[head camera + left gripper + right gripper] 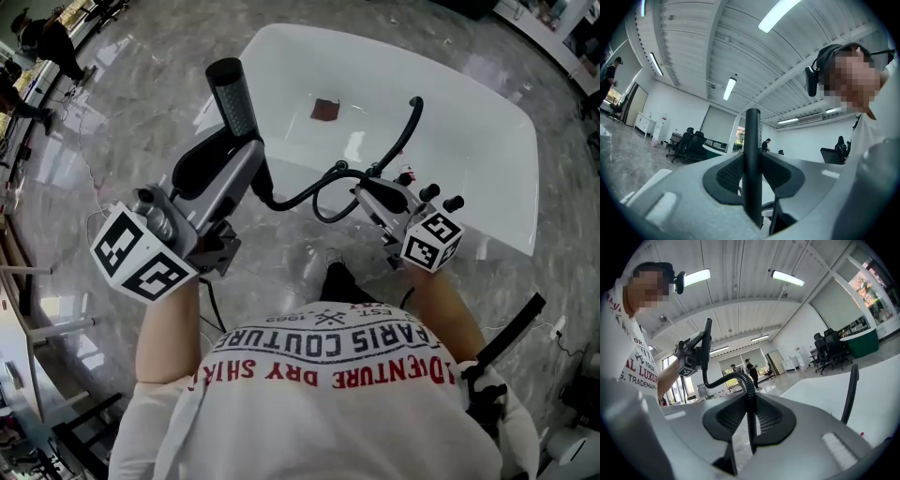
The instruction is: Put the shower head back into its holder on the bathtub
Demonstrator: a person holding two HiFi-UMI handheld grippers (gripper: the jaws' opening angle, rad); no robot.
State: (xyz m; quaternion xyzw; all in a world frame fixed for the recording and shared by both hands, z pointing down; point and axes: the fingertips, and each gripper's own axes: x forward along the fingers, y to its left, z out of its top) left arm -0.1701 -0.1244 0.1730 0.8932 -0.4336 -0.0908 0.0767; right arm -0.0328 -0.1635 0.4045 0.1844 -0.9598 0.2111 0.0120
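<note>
Our left gripper (246, 157) clamps its jaws on the black shower head (233, 97), held upright near the white bathtub (473, 131). Our right gripper (367, 192) pinches its narrow jaws on the black hose (298, 195).

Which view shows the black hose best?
The head view: the hose runs from the left gripper through the right gripper to the bathtub. The right gripper view shows one stretch; the left gripper view, hardly any.
</note>
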